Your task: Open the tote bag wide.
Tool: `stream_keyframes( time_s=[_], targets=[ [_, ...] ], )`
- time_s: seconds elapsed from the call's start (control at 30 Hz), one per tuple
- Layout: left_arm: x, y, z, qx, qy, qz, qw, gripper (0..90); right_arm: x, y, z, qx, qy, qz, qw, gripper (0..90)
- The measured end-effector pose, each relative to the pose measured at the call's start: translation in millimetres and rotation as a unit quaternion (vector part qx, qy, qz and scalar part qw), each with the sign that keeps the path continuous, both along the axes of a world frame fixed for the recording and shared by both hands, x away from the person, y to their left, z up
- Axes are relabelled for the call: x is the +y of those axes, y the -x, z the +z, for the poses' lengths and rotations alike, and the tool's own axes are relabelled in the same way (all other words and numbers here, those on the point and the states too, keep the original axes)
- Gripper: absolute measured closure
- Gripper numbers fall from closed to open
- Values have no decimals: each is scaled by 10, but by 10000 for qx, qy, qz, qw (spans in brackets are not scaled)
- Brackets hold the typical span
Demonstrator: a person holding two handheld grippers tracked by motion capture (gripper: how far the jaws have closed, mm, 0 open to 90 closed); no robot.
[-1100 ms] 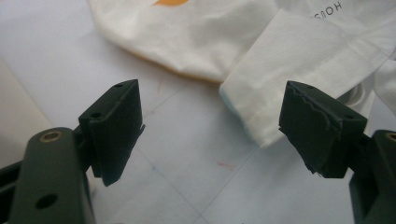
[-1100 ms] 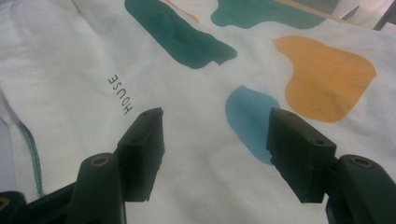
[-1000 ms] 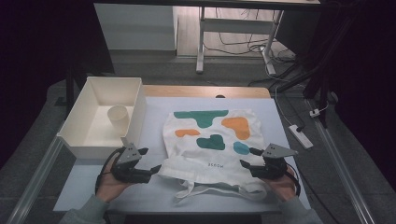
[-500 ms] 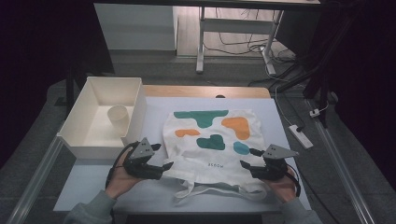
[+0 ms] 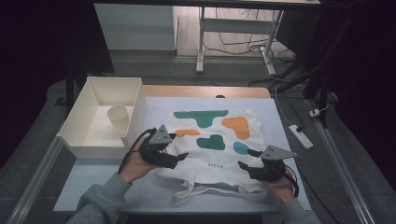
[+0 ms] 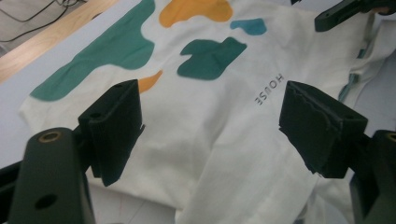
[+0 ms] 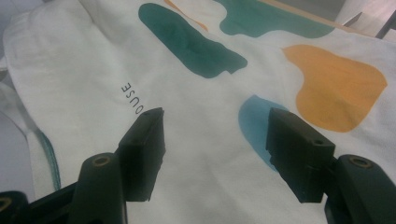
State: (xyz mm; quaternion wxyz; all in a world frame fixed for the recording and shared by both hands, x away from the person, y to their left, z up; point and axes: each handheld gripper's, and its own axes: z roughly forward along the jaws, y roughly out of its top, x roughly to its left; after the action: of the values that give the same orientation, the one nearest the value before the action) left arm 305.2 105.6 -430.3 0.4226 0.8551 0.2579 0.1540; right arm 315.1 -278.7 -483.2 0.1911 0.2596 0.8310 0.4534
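left gripper (image 5: 180,157) has shifted from the table's left edge onto the tote bag (image 5: 212,140) mid-table, jaws wide and empty, right gripper (image 5: 247,159) gaping over its near-right corner, so grasping looks imminent.

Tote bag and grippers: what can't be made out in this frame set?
- Tote bag handles: high view too small and dim to tell how they lie.
- Bag's near hem: hidden by the left gripper jaws in the left gripper view.
- Printed word: first letters hidden behind a jaw of the right gripper.
- Inside of the cup in the white bin: too small.
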Motion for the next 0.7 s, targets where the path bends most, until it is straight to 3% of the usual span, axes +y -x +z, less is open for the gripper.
stream_keyframes(
  time_s=[0.17, 0.2, 0.3, 0.4, 0.7],
  targets=[
    [-61, -21, -58, 52, 117, -109, 9999, 213, -24, 7, -10, -5, -7, -37, 10000, 376],
    [-71, -28, -91, 136, 138, -160, 9997, 211, -23, 5, -12, -5, 10, -39, 10000, 376],
    [-85, -33, -173, 210, -97, -180, 9996, 203, -21, -9, -15, -22, 35, -32, 10000, 378],
    [-67, -34, -238, 364, -55, -221, 9991, 204, -19, -22, -12, -30, 17, -48, 10000, 380],
    [-236, 23, -409, 573, -345, -540, 9963, 203, 19, -19, -39, -6, 113, -6, 9999, 380]
  ],
)
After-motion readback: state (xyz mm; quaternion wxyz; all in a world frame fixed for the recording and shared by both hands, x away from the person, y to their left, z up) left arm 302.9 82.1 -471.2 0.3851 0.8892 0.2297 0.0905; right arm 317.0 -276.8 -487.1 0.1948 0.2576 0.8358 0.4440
